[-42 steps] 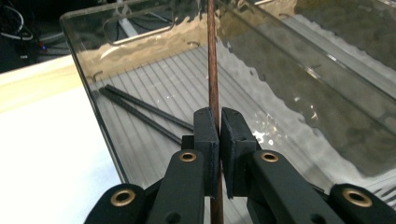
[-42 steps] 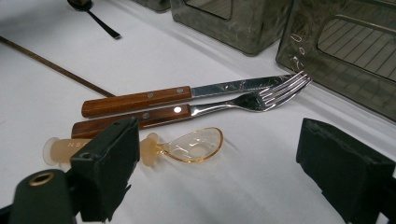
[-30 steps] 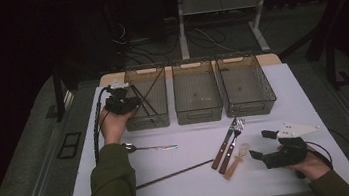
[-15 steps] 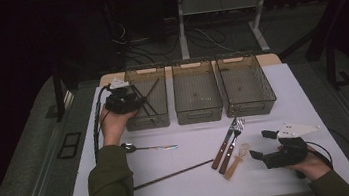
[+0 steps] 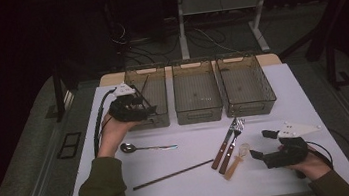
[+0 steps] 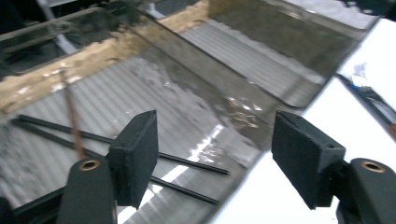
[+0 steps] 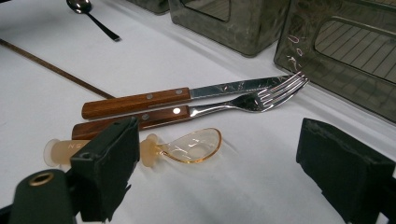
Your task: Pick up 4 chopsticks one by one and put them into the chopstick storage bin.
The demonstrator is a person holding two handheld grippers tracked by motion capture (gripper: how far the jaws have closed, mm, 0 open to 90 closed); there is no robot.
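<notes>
Sorting cutlery into bins, roughly a third done by my read. Left gripper (image 5: 131,108) sits at the near rim of the left bin (image 5: 158,87); its jaws have just been opening and now stand wide with nothing between them. The left gripper view shows dark chopsticks (image 6: 187,163) lying on that bin's floor, plus a thin brown stick (image 6: 72,116) leaning inside, so that drop looks finished. Middle bin (image 5: 197,92) and right bin (image 5: 246,84) look empty as far as I can tell. Left on the counter (image 5: 198,185): metal spoon (image 5: 146,147), one brown chopstick (image 5: 172,175), wood-handled knife (image 7: 163,100) and fork (image 7: 196,111) side by side, touching or nearly so, and a small amber plastic spoon (image 7: 187,147) just beside them. Right gripper (image 5: 269,149) rests low on the counter near the amber spoon, jaws wide and empty, the spoon lying ahead of the gap, not gripped. Judgement: five items to go; the brown chopstick is likely next for the left bin.
</notes>
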